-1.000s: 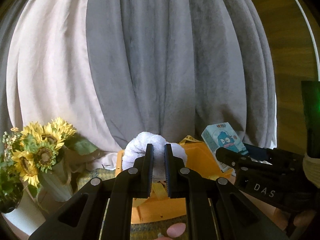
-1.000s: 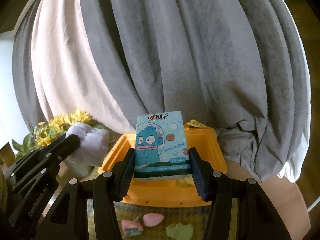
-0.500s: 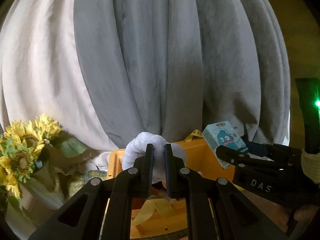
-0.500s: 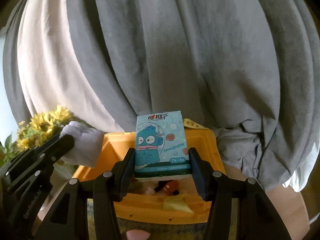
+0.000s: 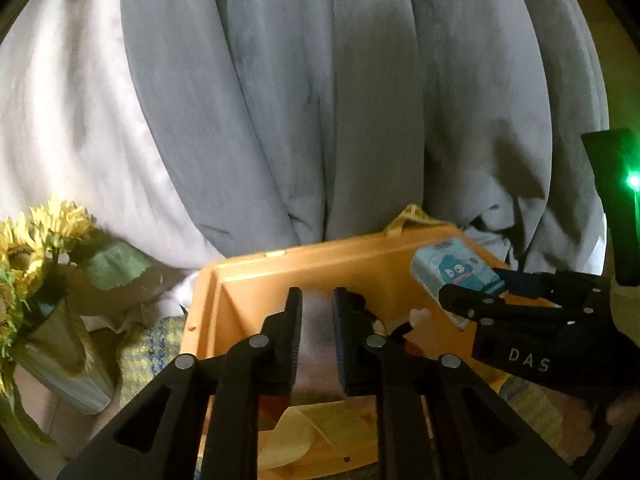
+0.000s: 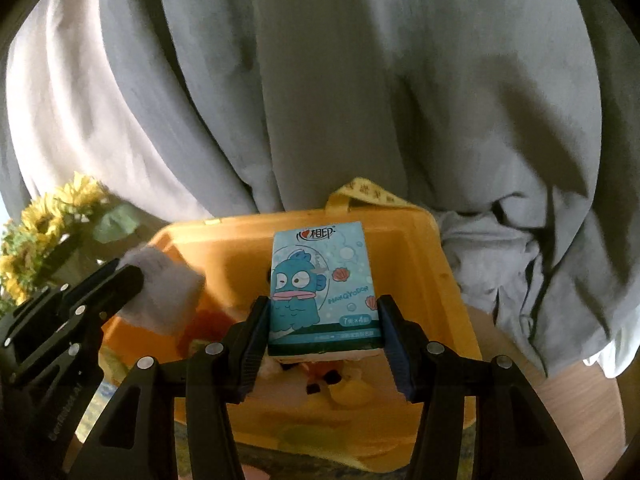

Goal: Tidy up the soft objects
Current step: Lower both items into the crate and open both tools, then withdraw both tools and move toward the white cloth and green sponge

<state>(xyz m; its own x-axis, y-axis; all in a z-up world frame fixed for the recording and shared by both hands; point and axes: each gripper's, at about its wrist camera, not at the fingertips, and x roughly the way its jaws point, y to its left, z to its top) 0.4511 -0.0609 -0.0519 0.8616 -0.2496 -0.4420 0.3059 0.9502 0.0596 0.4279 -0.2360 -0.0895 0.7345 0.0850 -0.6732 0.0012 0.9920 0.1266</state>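
Observation:
An orange bin (image 5: 320, 249) (image 6: 240, 222) sits below both grippers. My left gripper (image 5: 316, 292) (image 6: 128, 276) hangs over the bin's left half with its jaws opening. The white rolled towel (image 5: 316, 340) (image 6: 164, 296) is blurred and low between the fingers, and it no longer bulges past their tips. My right gripper (image 6: 323, 300) (image 5: 472, 284) is over the bin's middle with its jaws starting to open. The blue cartoon-fish tissue pack (image 6: 320, 280) (image 5: 452, 268) stands upright between its pads, which still touch both its sides.
Small plush toys (image 6: 320, 384) and yellow pieces lie in the bin. A yellow strap (image 6: 368, 190) sticks up behind its far rim. Sunflowers in a wrapped vase (image 5: 40, 240) (image 6: 40, 220) stand to the left. Grey and white curtains (image 5: 320, 100) hang close behind.
Both grippers sank toward the bin, which now fills the lower view. The left jaws widened and the towel slipped down from above the fingertips. The tissue pack stayed between the right pads.

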